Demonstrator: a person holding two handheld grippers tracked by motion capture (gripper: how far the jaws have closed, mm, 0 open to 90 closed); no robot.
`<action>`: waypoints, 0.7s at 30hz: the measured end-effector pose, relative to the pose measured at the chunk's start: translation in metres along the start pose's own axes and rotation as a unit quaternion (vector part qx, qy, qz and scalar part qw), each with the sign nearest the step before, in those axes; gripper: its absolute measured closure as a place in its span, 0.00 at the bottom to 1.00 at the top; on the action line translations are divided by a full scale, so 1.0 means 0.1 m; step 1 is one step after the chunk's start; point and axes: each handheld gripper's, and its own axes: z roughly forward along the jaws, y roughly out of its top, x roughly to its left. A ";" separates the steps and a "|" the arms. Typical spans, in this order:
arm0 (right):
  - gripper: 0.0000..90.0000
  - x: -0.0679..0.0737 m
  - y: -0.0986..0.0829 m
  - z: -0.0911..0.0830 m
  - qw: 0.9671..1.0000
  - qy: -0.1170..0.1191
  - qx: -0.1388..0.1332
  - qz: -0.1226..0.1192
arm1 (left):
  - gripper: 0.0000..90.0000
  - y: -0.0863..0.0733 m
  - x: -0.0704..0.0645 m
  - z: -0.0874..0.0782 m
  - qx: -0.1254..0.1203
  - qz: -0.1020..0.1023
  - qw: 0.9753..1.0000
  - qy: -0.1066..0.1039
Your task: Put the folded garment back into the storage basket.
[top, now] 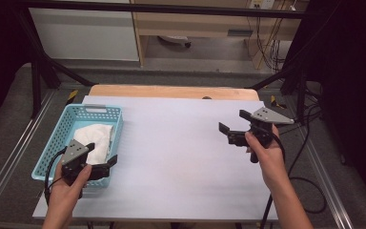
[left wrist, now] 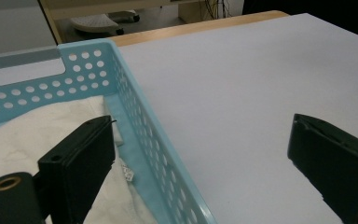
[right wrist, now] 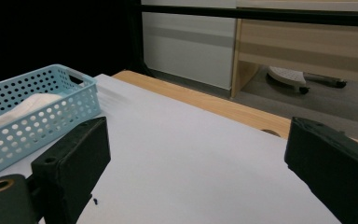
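Your left gripper (top: 102,155) hangs with its jaws spread wide across the near right wall of the blue basket (top: 57,138), one jaw over the white cloth (top: 95,138) inside, the other out over the table (top: 181,157). Your right gripper (top: 231,123) is spread too, holding nothing, well apart from the basket.

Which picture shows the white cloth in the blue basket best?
The high view: it looks down into the basket, so the whole white cloth shows. The left gripper view shows part of the cloth close up behind a jaw. The right gripper view shows just its top above the basket wall.
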 end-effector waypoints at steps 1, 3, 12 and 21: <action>0.08 -0.02 -0.02 -0.03 1.000 -0.004 0.001 0.001 | 0.08 0.00 0.00 0.00 0.001 -0.001 1.000 0.000; 0.08 -0.07 -0.07 -0.08 1.000 -0.011 0.002 0.001 | 0.08 -0.01 0.00 0.01 0.001 -0.001 1.000 -0.001; 0.08 -0.26 -0.42 -0.31 0.999 -0.039 0.017 0.009 | 0.08 -0.03 -0.01 0.02 0.006 0.000 1.000 -0.003; 0.09 -0.33 -0.91 -0.49 0.997 -0.053 0.024 0.042 | 0.08 -0.05 -0.03 0.06 0.014 0.000 1.000 -0.009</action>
